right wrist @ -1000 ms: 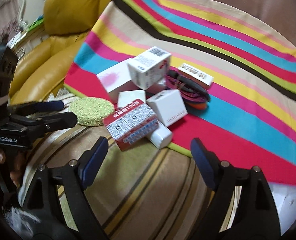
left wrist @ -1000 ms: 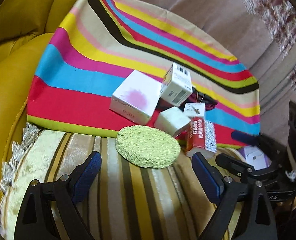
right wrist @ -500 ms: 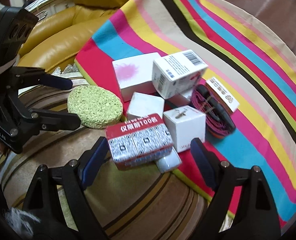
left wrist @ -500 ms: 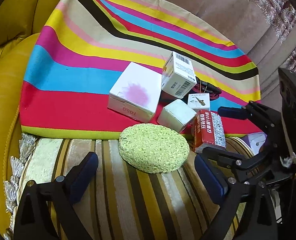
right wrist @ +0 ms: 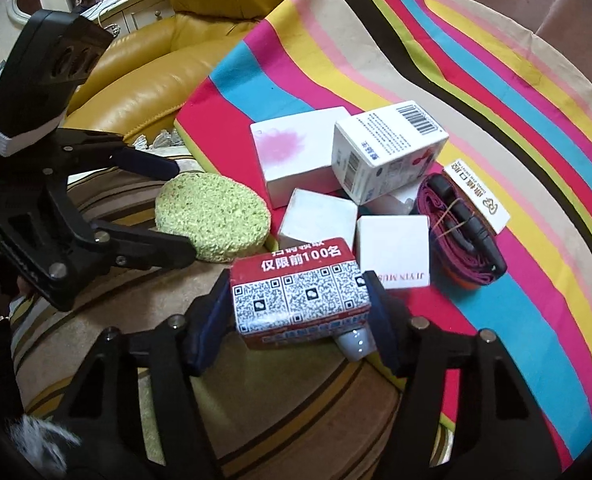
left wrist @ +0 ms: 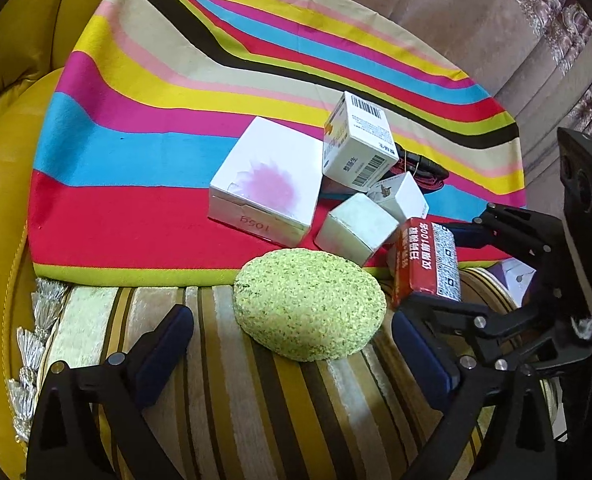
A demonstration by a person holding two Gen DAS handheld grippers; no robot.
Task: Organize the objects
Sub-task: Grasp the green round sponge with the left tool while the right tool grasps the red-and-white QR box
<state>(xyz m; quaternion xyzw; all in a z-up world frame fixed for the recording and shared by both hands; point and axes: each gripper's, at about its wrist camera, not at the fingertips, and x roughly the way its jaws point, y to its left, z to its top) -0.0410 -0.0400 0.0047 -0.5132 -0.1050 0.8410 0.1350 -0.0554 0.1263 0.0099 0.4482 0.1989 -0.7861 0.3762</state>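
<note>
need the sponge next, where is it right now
The green sponge lies on the striped cushion ahead of the open left gripper, beside the red box.

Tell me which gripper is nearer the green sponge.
Left. The left gripper straddles the green sponge, jaws opening, pads not touching it. The right gripper sits off to the sponge's side, closing around the red box.

Your left gripper (left wrist: 292,356) and right gripper (right wrist: 296,320) share one build: matte black plastic frames with triangular cut-outs, silver screw heads at the pivots, and dark blue pads (left wrist: 164,356) lining the fingertips. A white band (right wrist: 20,136) wraps the left one's black camera housing.
</note>
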